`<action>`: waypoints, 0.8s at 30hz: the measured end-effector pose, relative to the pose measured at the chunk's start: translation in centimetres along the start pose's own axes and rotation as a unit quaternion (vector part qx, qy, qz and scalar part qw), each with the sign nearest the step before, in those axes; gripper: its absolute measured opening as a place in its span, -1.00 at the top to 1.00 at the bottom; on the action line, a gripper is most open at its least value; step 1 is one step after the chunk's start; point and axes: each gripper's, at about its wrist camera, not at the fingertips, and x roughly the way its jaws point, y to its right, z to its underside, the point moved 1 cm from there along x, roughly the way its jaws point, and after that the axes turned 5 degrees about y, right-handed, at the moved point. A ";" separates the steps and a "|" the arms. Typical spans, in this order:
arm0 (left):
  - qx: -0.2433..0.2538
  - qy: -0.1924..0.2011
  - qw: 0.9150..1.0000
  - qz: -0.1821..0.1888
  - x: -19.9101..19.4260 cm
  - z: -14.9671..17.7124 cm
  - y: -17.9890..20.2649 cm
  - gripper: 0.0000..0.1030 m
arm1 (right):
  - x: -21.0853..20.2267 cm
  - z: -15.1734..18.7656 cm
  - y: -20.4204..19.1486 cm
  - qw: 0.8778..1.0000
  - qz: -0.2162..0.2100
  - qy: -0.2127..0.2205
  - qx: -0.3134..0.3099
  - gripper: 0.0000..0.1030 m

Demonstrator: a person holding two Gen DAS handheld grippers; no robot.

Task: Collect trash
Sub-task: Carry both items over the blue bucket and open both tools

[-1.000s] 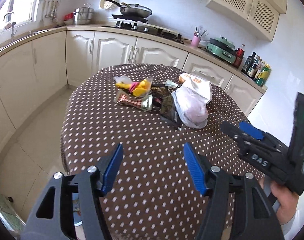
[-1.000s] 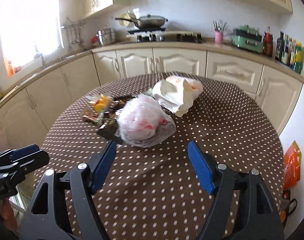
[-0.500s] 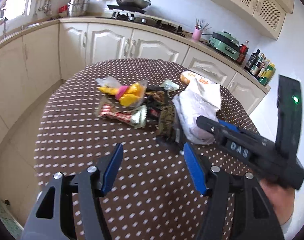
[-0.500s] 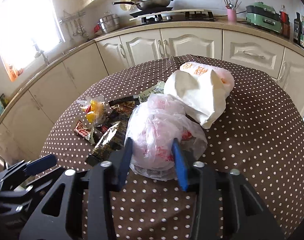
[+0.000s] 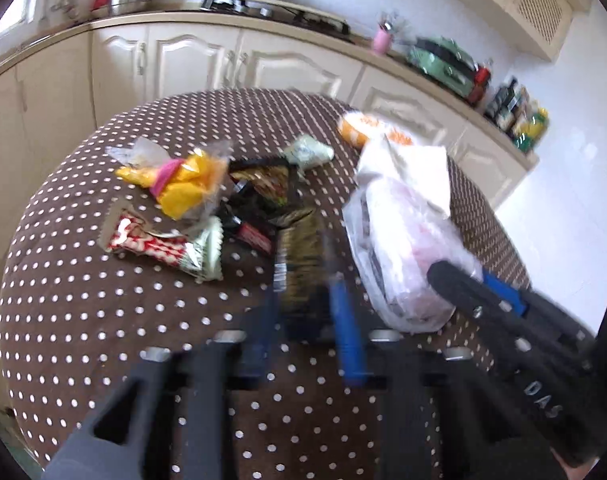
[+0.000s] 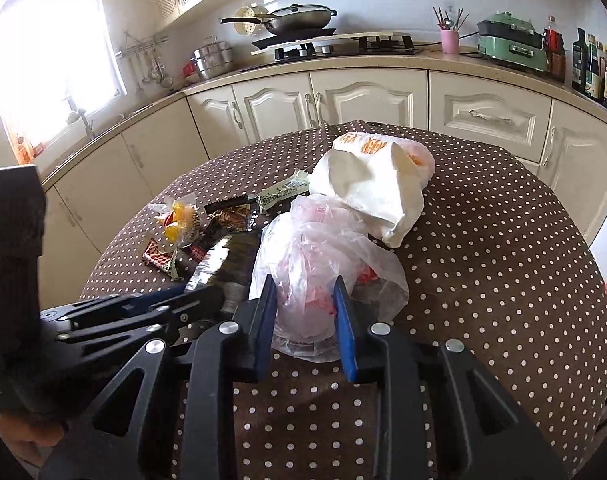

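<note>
My left gripper (image 5: 303,280) has travelled in from the near edge of the round brown polka-dot surface (image 5: 103,320) to the litter pile; its jaws, wide a second ago, are closing around the dark olive foil wrapper (image 5: 299,248), which sits between the blue pads, though blur hides whether they press on it. My right gripper (image 6: 305,304) has also come forward, and its jaws, wide before, are closing on the crumpled clear plastic bag with red print (image 6: 315,256), pinching its near end. The white paper bag with orange lettering (image 6: 367,184) lies just behind, unmoved. The red-and-white snack wrapper (image 5: 163,248) and the yellow wrapper (image 5: 183,184) lie to the left, unmoved.
</note>
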 end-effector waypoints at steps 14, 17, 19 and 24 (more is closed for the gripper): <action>0.002 0.083 0.996 0.044 -9.6 1.4 -0.1 0.97 | -6.4 -0.5 -3.9 0.998 -0.028 0.050 -0.033 0.55; -0.004 0.109 0.993 0.048 -12.8 2.1 -1.0 0.97 | -7.6 -0.4 -6.1 0.996 -0.043 0.056 -0.048 0.55; -0.014 0.125 0.991 0.045 -15.0 2.9 -2.0 0.97 | -8.1 -0.2 -7.9 0.995 -0.055 0.057 -0.060 0.55; -0.038 0.154 0.987 0.011 -20.4 5.4 -6.0 0.97 | -8.1 0.6 -13.5 0.989 -0.103 0.044 -0.093 0.55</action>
